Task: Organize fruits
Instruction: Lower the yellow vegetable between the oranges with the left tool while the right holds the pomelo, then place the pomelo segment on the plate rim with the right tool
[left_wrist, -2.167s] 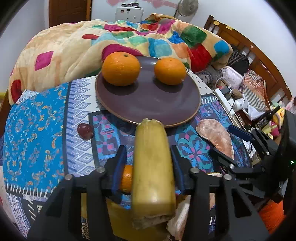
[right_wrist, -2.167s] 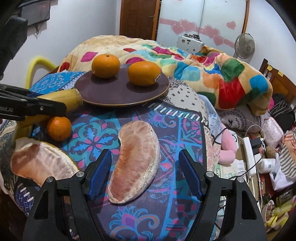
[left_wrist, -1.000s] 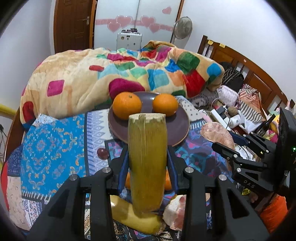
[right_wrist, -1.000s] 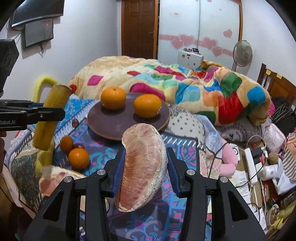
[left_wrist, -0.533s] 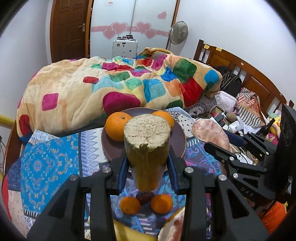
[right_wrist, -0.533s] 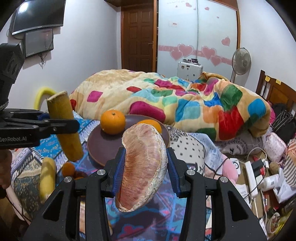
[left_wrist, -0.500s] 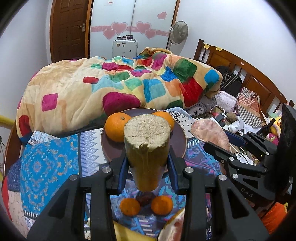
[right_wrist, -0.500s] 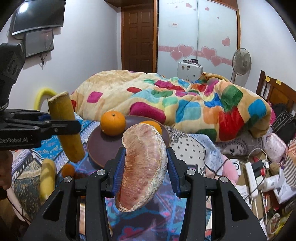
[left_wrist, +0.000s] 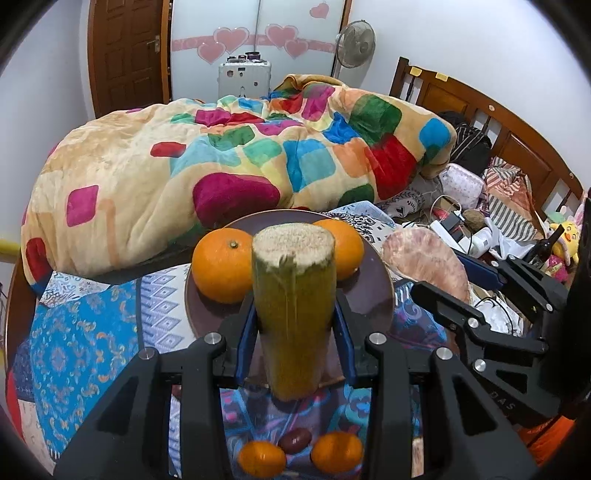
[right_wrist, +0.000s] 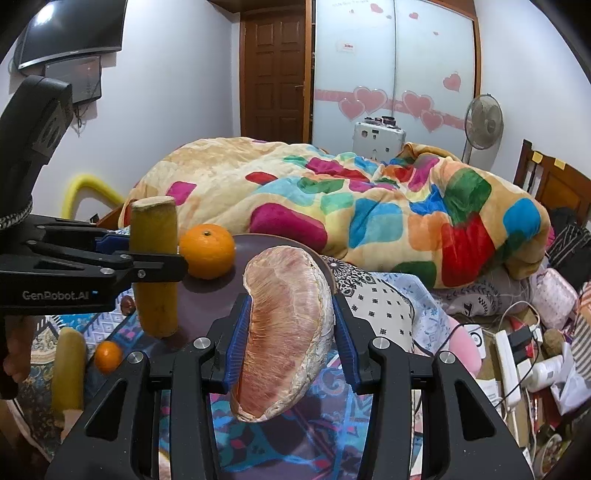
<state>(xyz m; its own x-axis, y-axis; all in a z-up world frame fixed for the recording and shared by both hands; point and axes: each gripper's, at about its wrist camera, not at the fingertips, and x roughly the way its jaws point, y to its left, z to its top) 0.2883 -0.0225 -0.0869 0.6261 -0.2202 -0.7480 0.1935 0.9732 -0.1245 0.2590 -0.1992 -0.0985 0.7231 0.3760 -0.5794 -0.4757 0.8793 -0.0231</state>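
Left hand-held gripper (left_wrist: 293, 328) clamping sugarcane piece (left_wrist: 293, 306), right hand-held gripper (right_wrist: 290, 339) clamping pomelo segment (right_wrist: 284, 332), both lifted mid-frame toward the plate (left_wrist: 373, 295) for sorting.

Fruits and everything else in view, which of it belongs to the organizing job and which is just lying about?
Part of the job:
left gripper holding the sugarcane piece
right gripper holding the pomelo segment
brown plate with two oranges
small tangerines

Lying about:
patchwork blanket
fan
power strip

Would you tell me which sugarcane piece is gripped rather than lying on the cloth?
The upright sugarcane piece, clamped in the left gripper; the other piece lies loose.
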